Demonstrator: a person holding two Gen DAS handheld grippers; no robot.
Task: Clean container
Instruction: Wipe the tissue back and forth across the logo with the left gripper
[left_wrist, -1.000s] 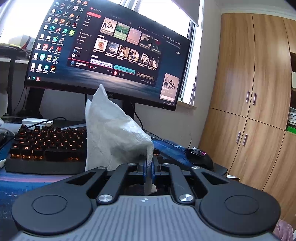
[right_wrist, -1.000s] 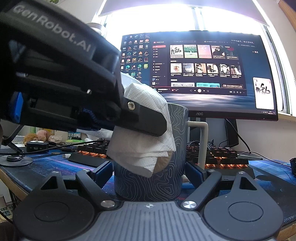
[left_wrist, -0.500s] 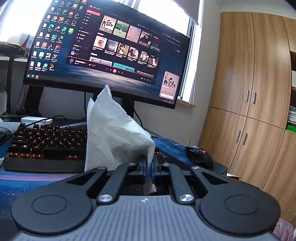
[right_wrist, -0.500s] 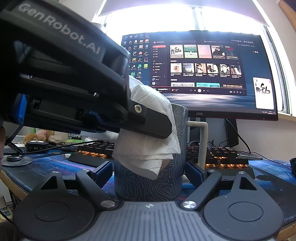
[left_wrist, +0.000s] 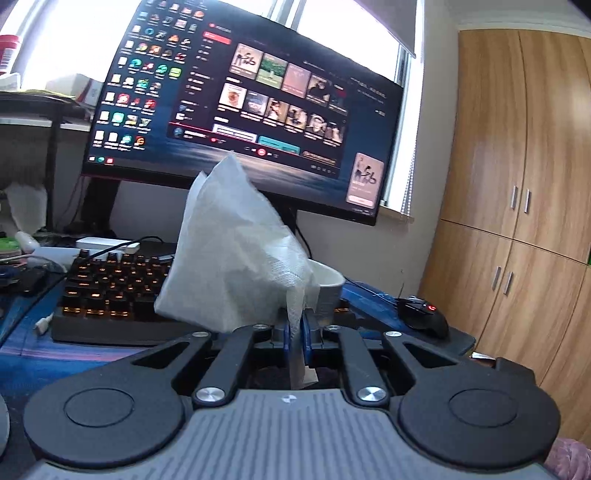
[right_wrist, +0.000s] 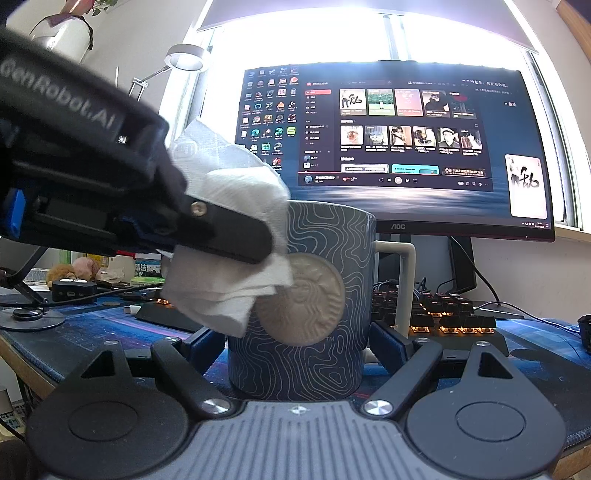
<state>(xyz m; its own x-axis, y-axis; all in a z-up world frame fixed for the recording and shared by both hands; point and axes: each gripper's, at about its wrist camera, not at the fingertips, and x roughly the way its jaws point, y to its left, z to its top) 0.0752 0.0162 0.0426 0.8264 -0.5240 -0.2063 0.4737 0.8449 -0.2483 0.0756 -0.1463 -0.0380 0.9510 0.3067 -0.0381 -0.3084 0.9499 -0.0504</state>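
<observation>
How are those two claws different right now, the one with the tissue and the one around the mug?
The left claw is pinched shut on a crumpled white paper tissue; the right claw stands wide around the blue line-patterned ceramic mug. The left is raised at the mug's rim, the right low at its base. Both have blue pads.

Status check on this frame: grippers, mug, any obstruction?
Left gripper shut on paper towel, towel against mug side. Right gripper straddles mug base, contact unclear. Nothing in the way.
</observation>
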